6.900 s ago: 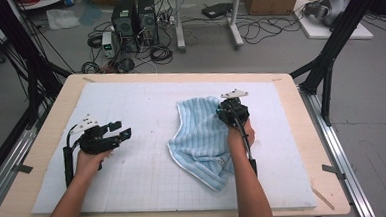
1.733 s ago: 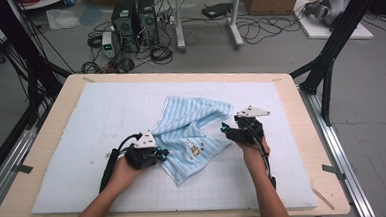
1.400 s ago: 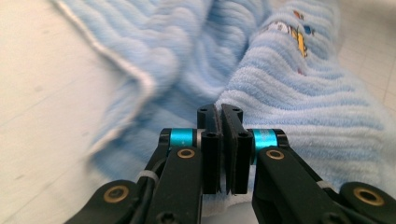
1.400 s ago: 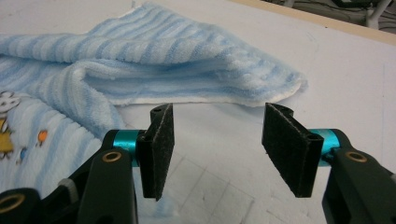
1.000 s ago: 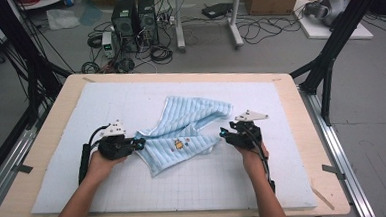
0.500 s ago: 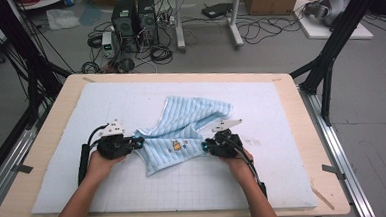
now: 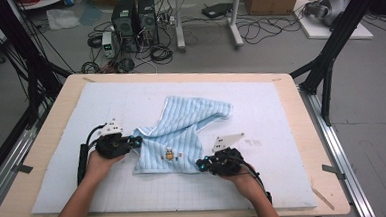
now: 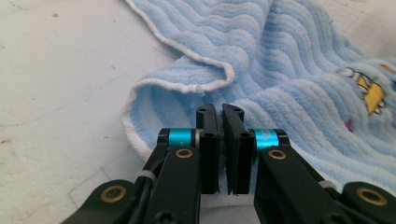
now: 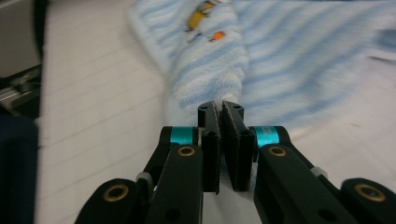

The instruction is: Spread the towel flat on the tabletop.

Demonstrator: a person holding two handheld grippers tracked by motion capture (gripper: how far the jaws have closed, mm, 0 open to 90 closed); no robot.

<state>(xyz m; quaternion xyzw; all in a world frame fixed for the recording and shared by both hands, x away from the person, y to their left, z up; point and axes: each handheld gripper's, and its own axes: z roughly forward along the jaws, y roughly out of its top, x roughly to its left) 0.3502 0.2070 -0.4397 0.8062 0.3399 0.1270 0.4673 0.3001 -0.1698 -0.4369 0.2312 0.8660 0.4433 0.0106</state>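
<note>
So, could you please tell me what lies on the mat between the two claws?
In the high view, the blue towel spans the stretch between the left claw and right claw.

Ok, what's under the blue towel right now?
The blue towel lies bunched on the pale gridded mat covering the wooden table. The mat shows all around it. What sits beneath its folds is covered, so I can't tell; no bulge suggests anything.
</note>
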